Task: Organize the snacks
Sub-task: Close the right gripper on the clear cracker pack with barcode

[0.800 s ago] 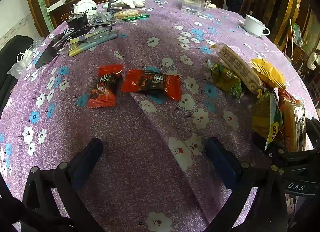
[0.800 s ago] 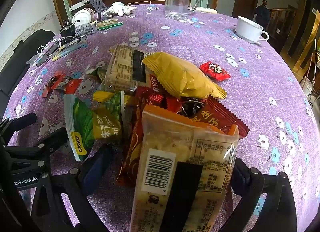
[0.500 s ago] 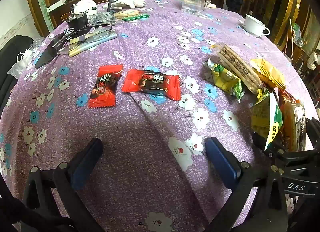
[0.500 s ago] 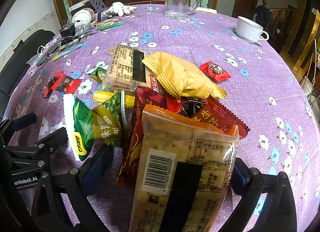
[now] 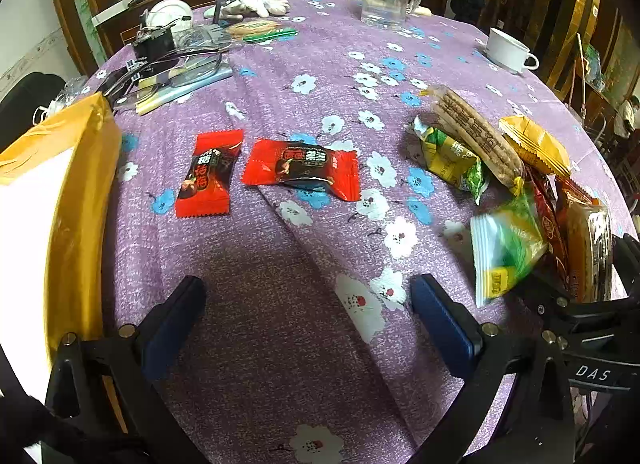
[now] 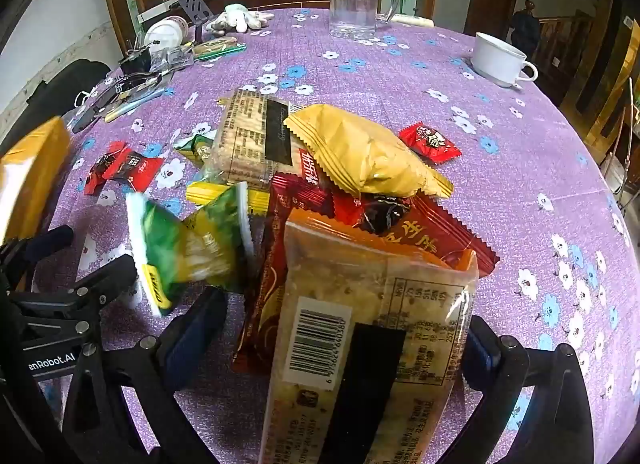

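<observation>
Snacks waiting in a heap

The snack pile (image 6: 360, 191) is sitting on the purple bench (image 5: 320, 63), with two red candies (image 5: 272, 171) lying apart. Both the left gripper (image 5: 308, 316) and the right gripper (image 6: 344, 344) are spreading their fingers wide, holding nothing, getting ready to sort

Two flat red-and-black candy wrappers (image 5: 208, 173) (image 5: 302, 168) lie side by side on the cloth. A heap of packets: clear barcoded cracker pack (image 6: 372, 340) nearest, puffy yellow pouch (image 6: 364, 151) on top, blurred green-yellow sachet (image 6: 188, 244) at left. One small red candy (image 6: 430, 142) lies apart, right of heap.
</observation>
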{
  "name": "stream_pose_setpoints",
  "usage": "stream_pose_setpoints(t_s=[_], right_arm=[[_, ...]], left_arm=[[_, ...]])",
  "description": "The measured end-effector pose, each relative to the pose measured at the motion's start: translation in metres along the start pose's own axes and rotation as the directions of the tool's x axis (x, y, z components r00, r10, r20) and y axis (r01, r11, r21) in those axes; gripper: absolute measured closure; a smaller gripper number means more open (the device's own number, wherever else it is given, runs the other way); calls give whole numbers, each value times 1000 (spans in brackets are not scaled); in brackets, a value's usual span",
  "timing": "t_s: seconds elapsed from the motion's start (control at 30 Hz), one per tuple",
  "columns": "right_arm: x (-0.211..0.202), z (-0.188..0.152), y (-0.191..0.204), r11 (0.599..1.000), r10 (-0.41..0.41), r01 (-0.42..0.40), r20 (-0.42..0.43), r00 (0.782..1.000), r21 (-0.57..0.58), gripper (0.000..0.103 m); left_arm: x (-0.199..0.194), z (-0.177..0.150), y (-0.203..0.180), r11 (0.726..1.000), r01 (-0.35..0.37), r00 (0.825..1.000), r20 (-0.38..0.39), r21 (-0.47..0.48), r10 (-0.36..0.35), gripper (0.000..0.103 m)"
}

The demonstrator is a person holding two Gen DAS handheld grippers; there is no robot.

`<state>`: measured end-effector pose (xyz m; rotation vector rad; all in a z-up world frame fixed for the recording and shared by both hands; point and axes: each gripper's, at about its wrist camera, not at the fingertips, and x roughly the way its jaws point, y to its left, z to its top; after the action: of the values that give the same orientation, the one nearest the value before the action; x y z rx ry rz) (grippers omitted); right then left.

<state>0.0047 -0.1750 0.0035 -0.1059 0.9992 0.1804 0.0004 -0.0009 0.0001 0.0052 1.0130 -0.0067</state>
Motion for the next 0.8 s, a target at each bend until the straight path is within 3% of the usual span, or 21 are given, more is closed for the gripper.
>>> stream_pose_setpoints(t_s=[0.5, 0.8], right_arm=[[1, -1, -2, 1000, -2, 2, 0, 1000, 1, 0], [0, 1, -5, 999, 40, -40, 11, 999, -3, 0]], left_arm=[[-1, -1, 0, 1000, 0, 1000, 0, 2, 0, 0], [2, 4, -8, 999, 22, 1000, 3, 41, -22, 0]])
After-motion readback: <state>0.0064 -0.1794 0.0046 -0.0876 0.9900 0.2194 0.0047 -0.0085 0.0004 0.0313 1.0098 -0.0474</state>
